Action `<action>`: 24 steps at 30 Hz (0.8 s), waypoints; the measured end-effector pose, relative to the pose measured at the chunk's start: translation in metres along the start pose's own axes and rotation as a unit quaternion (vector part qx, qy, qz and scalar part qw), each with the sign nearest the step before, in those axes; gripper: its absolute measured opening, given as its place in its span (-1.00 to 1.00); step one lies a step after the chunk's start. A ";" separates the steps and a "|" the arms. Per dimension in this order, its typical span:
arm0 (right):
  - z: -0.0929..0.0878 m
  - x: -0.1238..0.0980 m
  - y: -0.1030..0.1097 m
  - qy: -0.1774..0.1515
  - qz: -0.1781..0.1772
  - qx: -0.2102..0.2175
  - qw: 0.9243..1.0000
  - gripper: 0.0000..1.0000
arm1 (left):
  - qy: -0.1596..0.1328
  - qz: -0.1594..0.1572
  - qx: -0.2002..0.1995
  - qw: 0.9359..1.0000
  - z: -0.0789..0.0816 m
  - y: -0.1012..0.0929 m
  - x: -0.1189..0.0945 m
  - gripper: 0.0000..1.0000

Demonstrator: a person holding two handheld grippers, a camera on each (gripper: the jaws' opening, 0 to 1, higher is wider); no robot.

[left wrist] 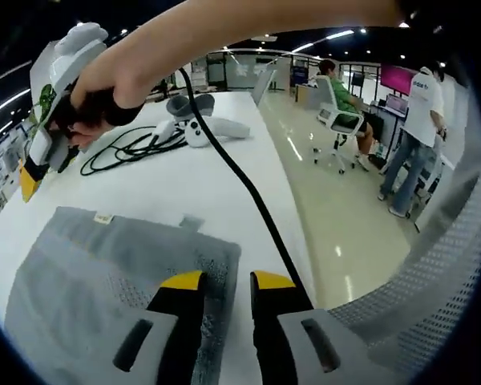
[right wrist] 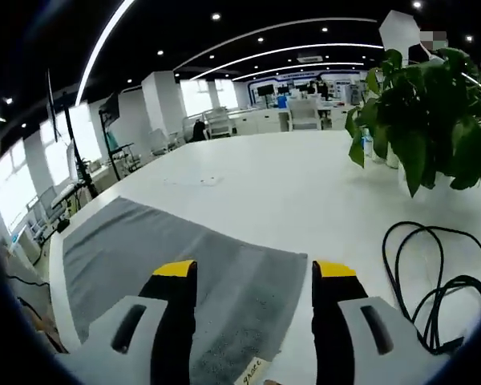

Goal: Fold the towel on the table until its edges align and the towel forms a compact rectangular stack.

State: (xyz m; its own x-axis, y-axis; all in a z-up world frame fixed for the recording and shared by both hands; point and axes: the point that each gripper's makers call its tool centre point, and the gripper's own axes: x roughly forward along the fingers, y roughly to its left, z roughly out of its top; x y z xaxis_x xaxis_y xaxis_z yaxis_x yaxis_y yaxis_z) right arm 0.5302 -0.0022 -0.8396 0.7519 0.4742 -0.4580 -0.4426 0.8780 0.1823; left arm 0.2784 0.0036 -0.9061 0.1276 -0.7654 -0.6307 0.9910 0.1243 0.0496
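Note:
A grey towel (left wrist: 88, 273) lies spread flat on the white table (left wrist: 184, 184), with a small tag near its far edge. My left gripper (left wrist: 228, 281) is open low over the towel's right edge, its yellow tips a short way apart. A hand holds my right gripper (left wrist: 30, 172) above the table beyond the towel's far left corner. In the right gripper view the same towel (right wrist: 144, 249) stretches away to the left. My right gripper (right wrist: 255, 273) hovers open over its near end, jaws wide apart with nothing between them.
A black cable (left wrist: 248, 200) crosses the table toward my left gripper. Coiled cables (left wrist: 128, 148) and white controllers (left wrist: 196, 128) lie beyond the towel. A potted plant (right wrist: 425, 120) and a looped cable (right wrist: 433, 273) sit right of the towel. A mesh chair (left wrist: 433, 273) and people stand off-table.

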 end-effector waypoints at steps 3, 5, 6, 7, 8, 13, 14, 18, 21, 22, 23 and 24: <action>-0.002 0.003 0.000 -0.002 0.002 0.001 1.000 0.06 | -0.007 -0.012 -0.009 1.000 0.001 -0.003 0.002 -0.55; -0.005 0.005 -0.001 0.000 0.002 0.002 1.000 0.05 | -0.005 -0.011 -0.004 1.000 0.000 -0.002 0.003 -0.56; -0.006 0.006 -0.001 0.001 0.002 0.002 1.000 0.05 | -0.004 -0.013 -0.002 1.000 -0.001 -0.003 0.004 -0.57; -0.008 0.008 -0.002 0.003 0.002 0.003 1.000 0.04 | -0.003 -0.015 -0.002 1.000 -0.002 -0.003 0.004 -0.57; -0.009 0.009 -0.002 0.004 0.000 0.004 1.000 0.04 | -0.002 -0.015 0.001 1.000 -0.003 -0.004 0.005 -0.57; -0.016 0.013 -0.002 0.009 -0.006 0.002 1.000 -0.03 | -0.007 -0.006 0.013 1.000 -0.002 -0.003 0.006 -0.59; -0.018 0.015 -0.002 0.012 -0.005 0.002 1.000 -0.05 | -0.011 -0.007 0.002 1.000 -0.002 -0.002 0.008 -0.59; -0.022 0.017 -0.006 0.015 -0.016 -0.002 1.000 -0.14 | -0.012 -0.013 -0.011 1.000 -0.002 -0.001 0.007 -0.61; -0.023 0.020 -0.011 0.015 -0.027 -0.007 1.000 -0.22 | -0.017 -0.015 -0.032 0.999 -0.002 0.004 0.007 -0.68; -0.024 0.021 -0.013 0.016 -0.030 -0.006 0.999 -0.23 | -0.016 -0.014 -0.031 0.999 -0.002 0.005 0.007 -0.71; -0.024 0.022 -0.016 0.018 -0.035 -0.008 0.999 -0.23 | -0.017 -0.013 -0.032 0.999 -0.002 0.006 0.008 -0.74; -0.025 0.023 -0.018 0.019 -0.038 -0.008 0.999 -0.24 | -0.017 -0.014 -0.033 0.999 -0.002 0.006 0.007 -0.76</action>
State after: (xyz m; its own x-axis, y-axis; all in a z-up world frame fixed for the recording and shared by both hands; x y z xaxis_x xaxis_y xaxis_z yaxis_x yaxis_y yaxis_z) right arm 0.5432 -0.0083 -0.8753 0.7643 0.4032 -0.5033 -0.3936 0.9099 0.1312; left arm 0.2856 0.0000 -0.9122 0.1030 -0.7901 -0.6042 0.9895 0.1431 -0.0185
